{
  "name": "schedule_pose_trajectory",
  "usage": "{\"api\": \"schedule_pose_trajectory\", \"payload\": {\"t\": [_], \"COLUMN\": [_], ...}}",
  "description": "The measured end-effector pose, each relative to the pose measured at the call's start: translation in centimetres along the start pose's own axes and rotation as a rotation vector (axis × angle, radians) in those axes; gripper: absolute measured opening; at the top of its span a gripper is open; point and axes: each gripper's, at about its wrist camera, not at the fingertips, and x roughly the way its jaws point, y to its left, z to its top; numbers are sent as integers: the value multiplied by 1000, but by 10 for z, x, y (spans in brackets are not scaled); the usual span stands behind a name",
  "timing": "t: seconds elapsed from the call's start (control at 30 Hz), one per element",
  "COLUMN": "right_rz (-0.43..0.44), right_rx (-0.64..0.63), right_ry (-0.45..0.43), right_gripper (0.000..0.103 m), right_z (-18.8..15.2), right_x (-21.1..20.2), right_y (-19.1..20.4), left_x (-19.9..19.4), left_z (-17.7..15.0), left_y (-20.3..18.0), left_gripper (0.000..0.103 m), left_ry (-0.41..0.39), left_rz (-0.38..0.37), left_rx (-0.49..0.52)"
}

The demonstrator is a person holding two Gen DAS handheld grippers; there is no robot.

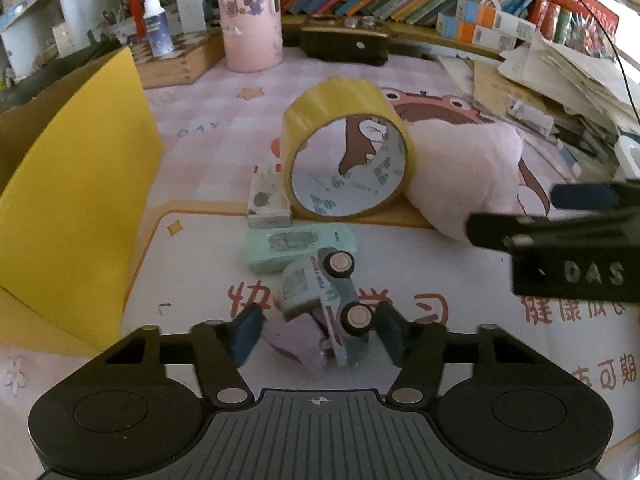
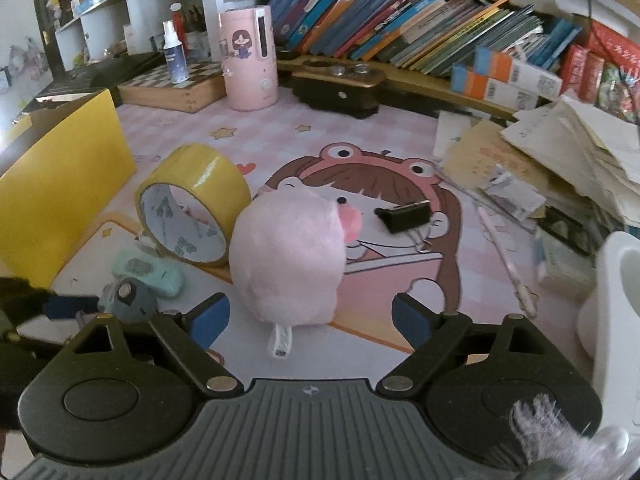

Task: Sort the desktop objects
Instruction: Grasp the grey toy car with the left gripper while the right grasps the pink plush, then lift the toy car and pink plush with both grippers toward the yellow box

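Observation:
A pale blue toy car (image 1: pixel 320 296) with pink wheels lies on its side on the desk mat, over a lilac piece (image 1: pixel 292 342). My left gripper (image 1: pixel 319 330) is shut on the car, the right pad against its wheel. In the right wrist view the car (image 2: pixel 128 300) shows at the lower left. A pink plush (image 2: pixel 288 256) sits on the mat between the fingertips of my right gripper (image 2: pixel 312 320), which is open, with neither pad touching it. The right gripper (image 1: pixel 528 210) also reaches in from the right edge, beside the plush (image 1: pixel 464 168).
A yellow tape roll (image 1: pixel 348 148) stands on edge behind a mint case (image 1: pixel 300 248) and a small white box (image 1: pixel 268 200). A yellow box (image 1: pixel 72 200) walls the left. A black binder clip (image 2: pixel 404 216), pink pen (image 2: pixel 504 256), paper pile (image 2: pixel 560 152) and white cup (image 2: pixel 616 300) lie right.

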Motion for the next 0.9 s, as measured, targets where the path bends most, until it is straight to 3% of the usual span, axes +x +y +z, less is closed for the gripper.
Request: {"api": "schedule_pose_trajectory", "payload": {"t": [0.07,0.53,0.63,0.7,0.9], "right_rz": [9,51,47,40,24], "right_rx": [-5,-46,-50,-54,-58], "right_ry": [5,21,24,20,1], "right_gripper": [89,89,82,66,60], "right_z": [3,23,25,24,16], "right_x": [5,43,48,49,37], "right_y": [1,6,7,7,7], "left_x": [0,-24,-28,-31,-40], "left_z": [0,3,2,2,1], "left_y": [1,17,21,23,23], "left_gripper": [49,49,49,49,49], "left_ry": [0,-60,-64,-71,-97], "left_rz": [-8,8,14,19,17], "left_rx": [4,-12,-25,-28,-35]}}
